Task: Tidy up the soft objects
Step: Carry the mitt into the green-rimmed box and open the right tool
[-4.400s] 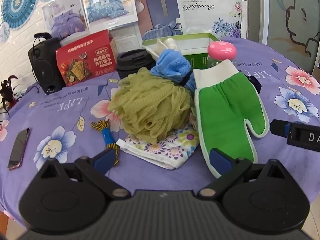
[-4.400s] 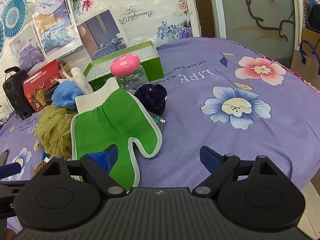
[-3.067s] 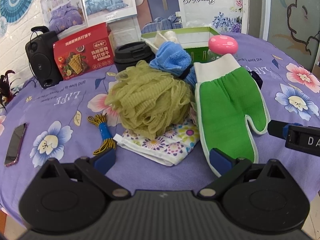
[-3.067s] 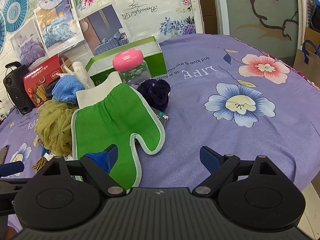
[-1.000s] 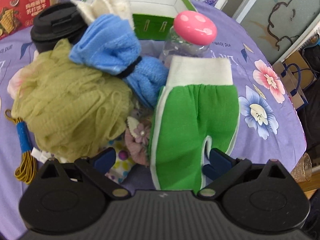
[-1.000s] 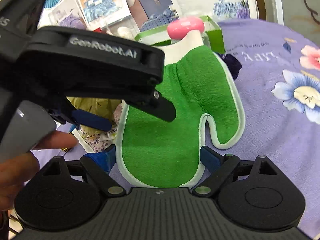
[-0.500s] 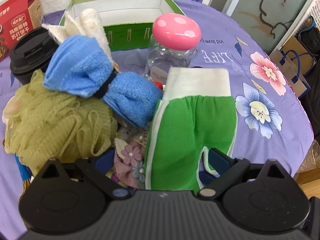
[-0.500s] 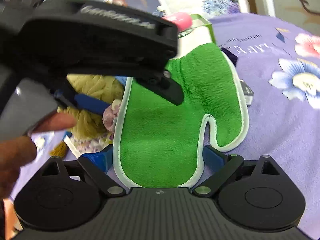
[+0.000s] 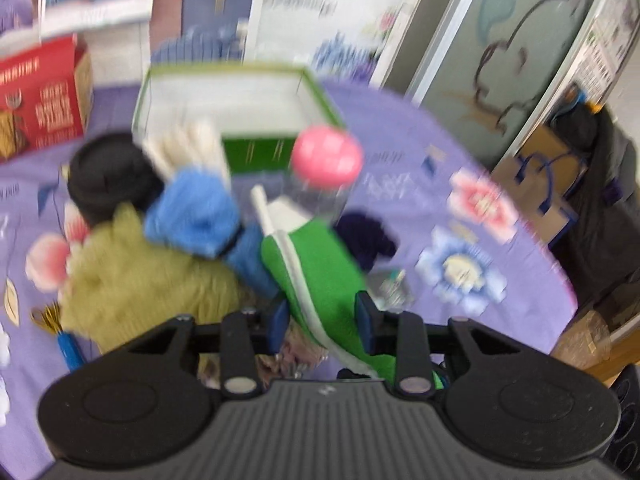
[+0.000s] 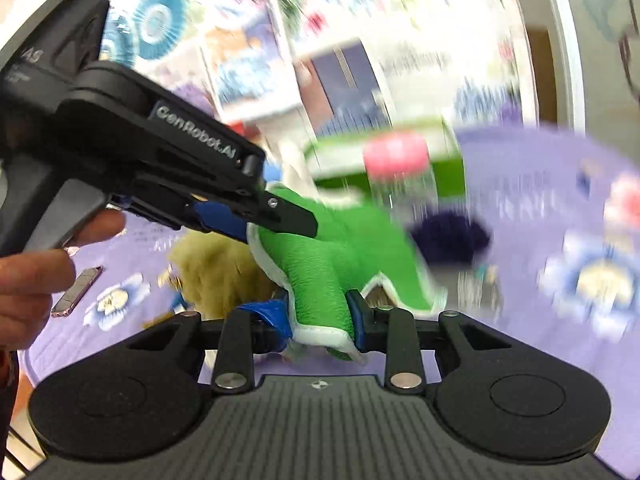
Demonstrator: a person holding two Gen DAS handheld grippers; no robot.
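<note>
Both grippers clench the green mitt point(image 10: 332, 256) at once: the right gripper point(image 10: 320, 318) pinches its near edge at lower centre, while the left gripper point(image 10: 260, 216) bites its far edge from the upper left. In the blurred left wrist view, the left gripper point(image 9: 322, 320) grips the mitt point(image 9: 320, 268) beside a yellow-green bath pouf point(image 9: 148, 276).

Left gripper point(image 9: 323, 322): jaws closed on the green mitt point(image 9: 320, 264), which rises bunched between the blue pads point(image 9: 365, 320).
Blue towel point(image 9: 200, 220): touching the mitt's left edge.
Olive mesh sponge point(image 9: 144, 280): left of the mitt, below the towel.
Pink-capped jar point(image 9: 326, 160): just behind the mitt.
Green box point(image 9: 240, 100): behind the jar.
Dark cloth point(image 9: 368, 236): right of the mitt.
Sharpness: motion-blurred.
</note>
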